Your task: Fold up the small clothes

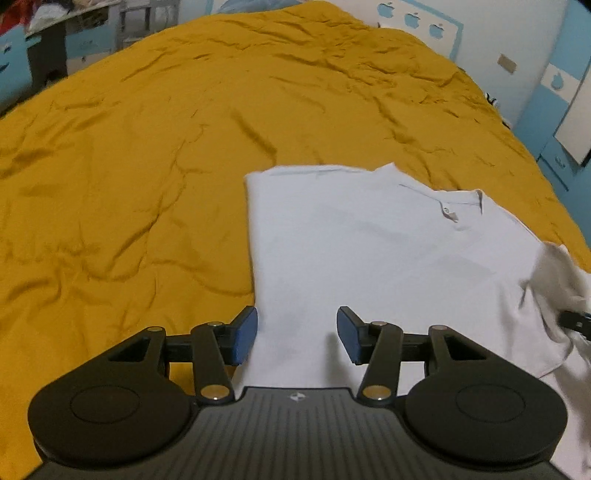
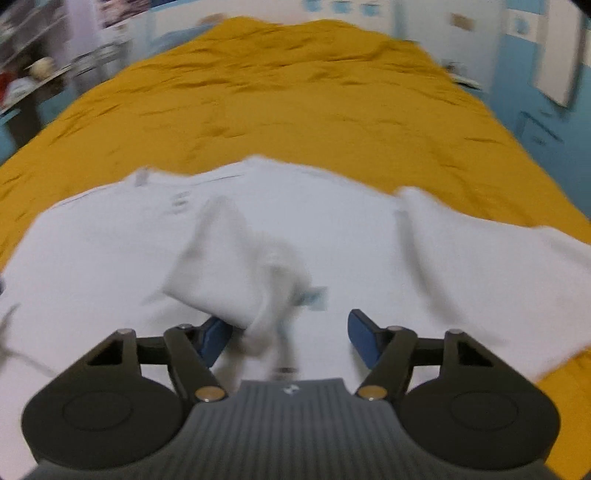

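A white polo shirt [image 1: 369, 251] lies on the mustard-yellow bedspread [image 1: 147, 147], its left side folded in with a straight edge and its buttoned collar toward the far right. My left gripper [image 1: 297, 334] is open and empty, just above the shirt's near left edge. In the right wrist view the shirt [image 2: 110, 251] is blurred; a bunched fold of its cloth [image 2: 236, 273] is raised between the jaws of my right gripper [image 2: 288, 339], which stands open over the shirt. The right gripper's tip also shows in the left wrist view [image 1: 576, 323] by lifted cloth.
The bedspread [image 2: 295, 103] covers a wide bed stretching away. Blue and white cabinets [image 1: 561, 110] stand to the right, and shelves and furniture [image 1: 55, 44] at the far left. A white wall with blue apple stickers [image 1: 413, 18] is behind the bed.
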Motion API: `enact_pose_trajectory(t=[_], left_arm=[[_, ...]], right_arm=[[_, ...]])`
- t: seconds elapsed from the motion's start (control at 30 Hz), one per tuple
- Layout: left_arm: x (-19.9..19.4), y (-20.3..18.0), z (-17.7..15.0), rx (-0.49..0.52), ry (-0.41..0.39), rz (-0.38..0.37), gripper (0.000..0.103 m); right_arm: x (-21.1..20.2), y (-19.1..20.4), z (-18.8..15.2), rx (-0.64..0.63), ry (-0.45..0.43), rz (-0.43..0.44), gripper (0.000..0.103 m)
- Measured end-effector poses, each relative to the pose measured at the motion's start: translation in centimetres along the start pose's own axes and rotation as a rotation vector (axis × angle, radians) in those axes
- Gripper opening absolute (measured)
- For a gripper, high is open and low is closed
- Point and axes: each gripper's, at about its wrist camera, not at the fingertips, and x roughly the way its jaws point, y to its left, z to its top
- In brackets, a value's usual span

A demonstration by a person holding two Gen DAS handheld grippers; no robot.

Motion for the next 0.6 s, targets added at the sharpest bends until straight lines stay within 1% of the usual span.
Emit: enact_pose_trajectory(t=[0.07,0.13,0.17,0.23,0.33,0.37,0.43,0.5,0.6], left_arm=[[-0.1,0.8,-0.4,-0.029,-0.007,-0.011,0.058],[-0.2,1.0,-0.7,-0.038,-0.021,-0.008,0.058],[-0.2,1.1,-0.7,-0.041,-0.025,-0.009,0.058],[-0.3,1.1,-0.8,-0.045,-0.037,-0.014,0.058],[-0.6,1.1,-0.6,-0.049,-0.045,-0.022,0.058],[-0.7,1.0,-0.5,-0.047,-0.046,-0.026,0.058],[-0.8,0.7,-0.1,-0.035,-0.048,-0.027,0.058],[-0.7,0.5,0.1,-0.028,-0.047,-0.029,0.058],[-0.5,0.1,-0.2,-0.009,-0.035,-0.027,0.058]], right_arm=[[-0.6,-2.6,-0.6,0.031,0.021,-0.046,0.064],[-1.4,-4.6,-1.3,0.053,0.039,-0.09,0.056],[-2.0,-5.5,-1.5,0.07,0.043,-0.085,0.051],[-3.1,-6.6,-1.7,0.105,0.036,-0.059,0.052],[-4.3,-6.9,-1.5,0.106,-0.001,-0.026,0.053],[-4.7,-6.9,-1.7,0.107,-0.007,-0.002,0.053],[-4.2,-6.4,-1.2,0.117,0.007,0.053,0.052],[-3.7,-6.1,-1.0,0.128,0.02,0.087,0.039],[-3.0,-5.1,-1.4,0.09,0.01,0.12,0.029]])
